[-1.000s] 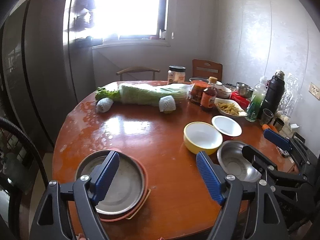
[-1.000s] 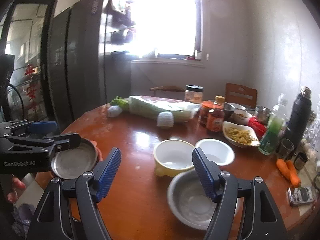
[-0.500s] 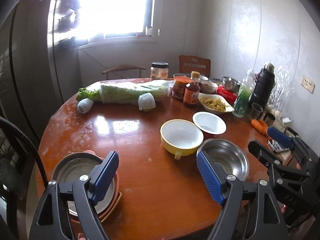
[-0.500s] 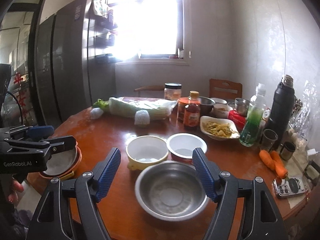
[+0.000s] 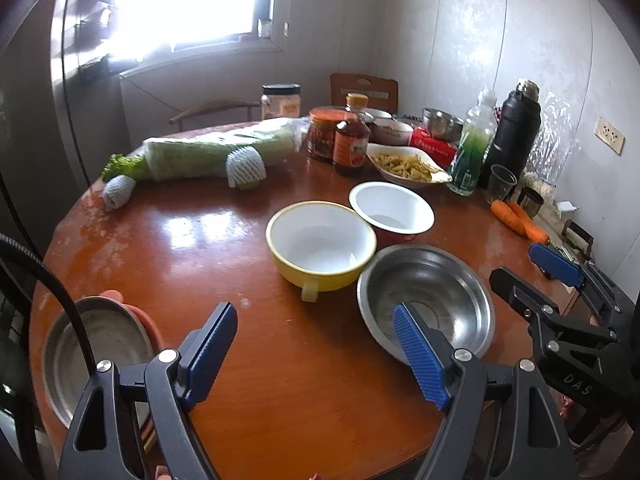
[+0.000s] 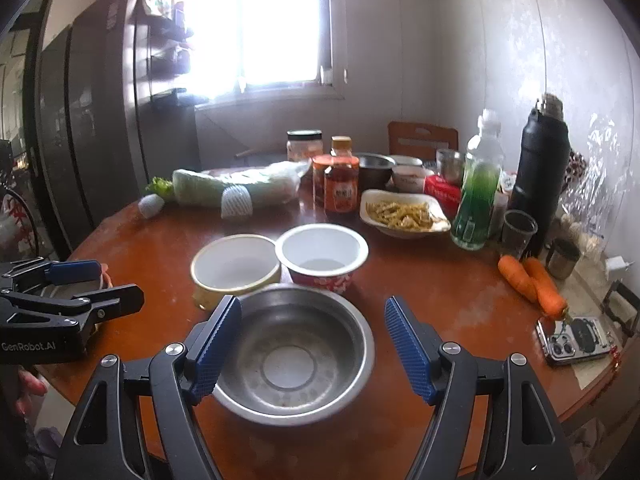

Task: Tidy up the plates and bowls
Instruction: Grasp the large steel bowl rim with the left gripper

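Note:
A steel bowl point(image 6: 294, 354) sits at the near edge of the round wooden table point(image 5: 168, 248); it also shows in the left wrist view point(image 5: 428, 304). Behind it stand a yellow bowl with a white inside point(image 6: 236, 266) point(image 5: 322, 246) and a white bowl with a red outside point(image 6: 322, 254) point(image 5: 392, 208). A steel plate point(image 5: 96, 354) lies on an orange plate point(image 5: 146, 318) at the table's left edge. My right gripper point(image 6: 314, 350) is open, its fingers either side of the steel bowl. My left gripper point(image 5: 316, 350) is open and empty over bare table between the plates and the steel bowl.
At the back of the table lie a wrapped cabbage point(image 5: 216, 148), jars and a sauce bottle point(image 5: 351, 140), a dish of food point(image 5: 408, 166), a green bottle point(image 6: 478, 196), a black flask point(image 6: 540, 172), carrots point(image 6: 532, 280) and a phone point(image 6: 576, 340).
Both views have swung right. The steel bowl now lies between my right fingers, and the plates have slid to the left edge of the left wrist view. Both grippers stay open.

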A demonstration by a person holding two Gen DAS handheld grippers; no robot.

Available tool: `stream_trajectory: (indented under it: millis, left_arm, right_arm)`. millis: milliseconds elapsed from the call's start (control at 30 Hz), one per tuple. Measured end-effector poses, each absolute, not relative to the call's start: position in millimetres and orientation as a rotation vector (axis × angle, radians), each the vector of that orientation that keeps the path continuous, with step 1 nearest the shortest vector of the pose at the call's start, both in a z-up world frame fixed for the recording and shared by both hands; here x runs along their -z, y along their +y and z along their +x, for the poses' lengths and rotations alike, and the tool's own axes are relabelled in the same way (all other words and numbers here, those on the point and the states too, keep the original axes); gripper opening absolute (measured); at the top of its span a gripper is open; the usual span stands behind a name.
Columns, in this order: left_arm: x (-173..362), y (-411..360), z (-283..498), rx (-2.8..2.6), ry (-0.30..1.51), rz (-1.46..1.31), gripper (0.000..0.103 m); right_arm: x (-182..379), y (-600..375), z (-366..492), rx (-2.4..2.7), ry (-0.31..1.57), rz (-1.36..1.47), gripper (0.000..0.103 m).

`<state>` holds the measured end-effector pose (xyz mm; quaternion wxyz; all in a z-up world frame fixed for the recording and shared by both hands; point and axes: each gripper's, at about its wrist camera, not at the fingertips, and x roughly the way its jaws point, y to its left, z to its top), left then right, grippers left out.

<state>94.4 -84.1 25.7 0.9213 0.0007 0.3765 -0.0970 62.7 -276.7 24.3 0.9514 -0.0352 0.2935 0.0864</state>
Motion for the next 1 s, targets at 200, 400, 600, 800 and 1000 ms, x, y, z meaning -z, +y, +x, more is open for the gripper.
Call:
stream_trajectory:
  millis: [200,400,600,800,1000]
  left_arm:
    - [-10,-98,110,0.224,0.812,-0.001,0.080]
    - [7,-110,127,0.244,0.859,-0.003,0.080]
    - [22,-118,142,0.254,0.894,-0.009,0.080]
    - [35,-126,150,0.248,0.924,0.008,0.080]
    - [40,-131,155,0.238,0.926,0.035,0.080]
  right_arm:
    - [-10,-286,77,-0.164,0.642,-0.064,0.076]
    - [8,-294,91,-0.154,0.691,-0.054,0.076]
    - [22,-301,103,-0.142,0.732,-0.041,0.076]
    - [36,-308,118,-0.134,0.774,-0.031,0.076]
    - [46,-313,129,-0.147,0.804,-0.011,0.076]
